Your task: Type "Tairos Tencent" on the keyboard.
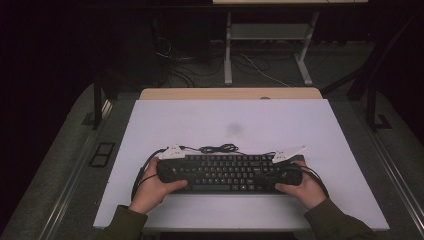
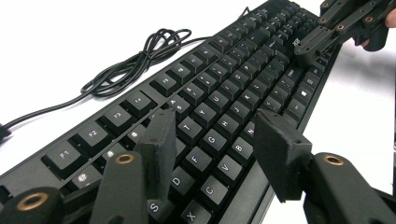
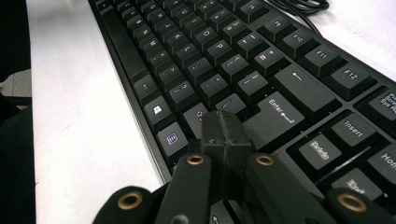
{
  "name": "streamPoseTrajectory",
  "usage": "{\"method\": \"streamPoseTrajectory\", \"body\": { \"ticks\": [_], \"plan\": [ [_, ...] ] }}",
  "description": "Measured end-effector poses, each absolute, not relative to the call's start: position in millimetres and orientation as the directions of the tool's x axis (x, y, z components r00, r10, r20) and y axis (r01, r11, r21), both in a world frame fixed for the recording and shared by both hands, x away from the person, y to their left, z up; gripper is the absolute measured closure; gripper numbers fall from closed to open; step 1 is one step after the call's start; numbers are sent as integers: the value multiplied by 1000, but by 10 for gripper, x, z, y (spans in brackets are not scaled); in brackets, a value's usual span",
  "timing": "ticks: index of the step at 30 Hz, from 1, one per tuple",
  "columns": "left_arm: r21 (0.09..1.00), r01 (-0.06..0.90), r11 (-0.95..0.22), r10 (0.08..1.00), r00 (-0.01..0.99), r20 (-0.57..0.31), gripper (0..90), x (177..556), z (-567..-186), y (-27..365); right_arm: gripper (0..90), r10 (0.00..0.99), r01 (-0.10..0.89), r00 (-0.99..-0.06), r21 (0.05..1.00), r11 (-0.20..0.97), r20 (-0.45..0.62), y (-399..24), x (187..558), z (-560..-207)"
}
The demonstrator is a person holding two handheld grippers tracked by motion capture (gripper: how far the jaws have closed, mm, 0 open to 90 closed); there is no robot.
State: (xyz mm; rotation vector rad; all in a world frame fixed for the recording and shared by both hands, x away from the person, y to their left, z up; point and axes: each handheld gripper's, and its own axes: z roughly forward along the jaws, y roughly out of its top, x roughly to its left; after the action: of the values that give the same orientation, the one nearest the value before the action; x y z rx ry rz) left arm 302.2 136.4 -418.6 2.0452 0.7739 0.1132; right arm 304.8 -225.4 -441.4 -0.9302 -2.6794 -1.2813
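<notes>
Cropping the nearest keys, the left gripper (image 2: 212, 140) is seen with its jaws spread wide above the letter rows of a black keyboard (image 1: 225, 172). The right gripper (image 3: 226, 133) is held with jaws pressed together, nothing between them, over the keys beside Enter. The keyboard is laid across the near part of the white table (image 1: 210, 120), each end partly hidden by a hand. Its coiled cable (image 1: 219, 148) is gathered just behind.
</notes>
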Motion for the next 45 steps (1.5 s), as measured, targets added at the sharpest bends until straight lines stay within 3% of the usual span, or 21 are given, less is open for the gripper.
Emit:
{"method": "streamPoseTrajectory", "body": {
  "ticks": [7, 16, 45],
  "plan": [
    [787, 483, -384, 560, 799, -217, 616, 3083, -4187, 1299, 898, 502, 520, -824, 700, 489, 262, -2246, 3046, -4410],
    [759, 512, -403, 578, 785, -222, 891, 3186, -4229, 1235, 898, 505, 522, -822, 699, 488, 262, -2246, 3042, -4410],
    [704, 521, -482, 591, 787, -177, 896, 3296, -4311, 1092, 897, 509, 523, -821, 698, 488, 260, -2243, 3036, -4408]
  ]
}}
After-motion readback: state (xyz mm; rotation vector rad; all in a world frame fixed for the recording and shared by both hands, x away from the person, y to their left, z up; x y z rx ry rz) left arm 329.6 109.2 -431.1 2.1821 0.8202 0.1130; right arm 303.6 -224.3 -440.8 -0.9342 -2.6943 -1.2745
